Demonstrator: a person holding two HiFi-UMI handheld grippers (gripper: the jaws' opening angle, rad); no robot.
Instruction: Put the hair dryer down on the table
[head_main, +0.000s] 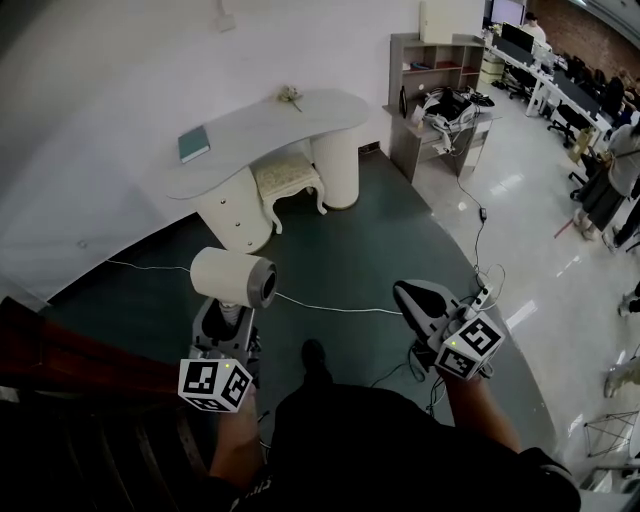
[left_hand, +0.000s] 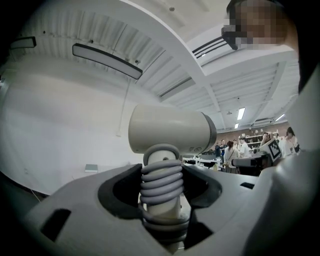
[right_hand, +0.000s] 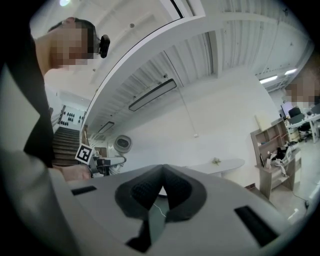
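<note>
Cream hair dryer (head_main: 233, 277) clamped in the left gripper (head_main: 228, 314), well short of the white table (head_main: 270, 125).

Both left jaws are pressed on the dryer's handle, which is wrapped in its coiled grey cord (left_hand: 161, 181). The dryer is held upright in the air, its barrel lying level above the jaws with the open end turned toward the right gripper (head_main: 412, 297). It hangs over the dark green floor (head_main: 360, 240), on the person's side of the table and apart from it. The right gripper's jaws meet at their tips with nothing between them, and it is likewise held well back from the table. A teal book (head_main: 194, 143) lies on the table's left end, and a cushioned stool (head_main: 287, 175) is tucked under its middle. A thin white cable (head_main: 330, 306) runs across the floor between the table and the grippers.
</note>
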